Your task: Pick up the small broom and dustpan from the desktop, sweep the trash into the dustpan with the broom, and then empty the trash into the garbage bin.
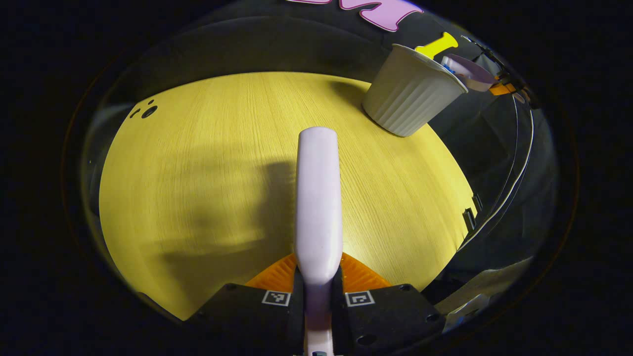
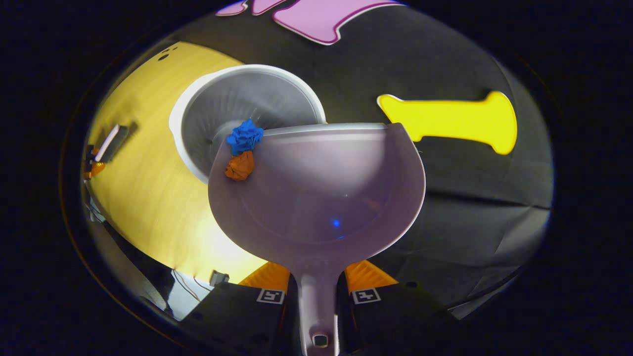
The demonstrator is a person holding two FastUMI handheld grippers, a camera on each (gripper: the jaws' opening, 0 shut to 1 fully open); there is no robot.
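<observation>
1. Dustpan (image 2: 316,198) handle sits clamped between your right gripper (image 2: 318,291) fingers, both pressing on the stem; the pan is raised off the desk and tipped toward the garbage bin.
2. Two crumpled scraps, one blue (image 2: 245,137) and one orange (image 2: 240,166), sit at the pan's left front corner, touching each other; the blue one reaches over the pan's lip above the bin's mouth.
3. Garbage bin (image 2: 237,106), white and ribbed, stands on the yellow desktop (image 2: 143,188) just beyond the pan; you look straight into its open top.
4. Broom (image 1: 318,198) handle is gripped by your left gripper (image 1: 317,287), fingers closed hard on its lower end; the pale handle points away from you over the wood-grain desktop (image 1: 198,173). I cannot tell where the bristles are.
5. In the left gripper view, the bin (image 1: 410,94) stands at the desk's far right edge, well apart from the broom, with the dustpan (image 1: 470,74) edge showing just above its rim.
6. The broom handle casts a dark shadow (image 1: 277,198) on the desktop to its left.
</observation>
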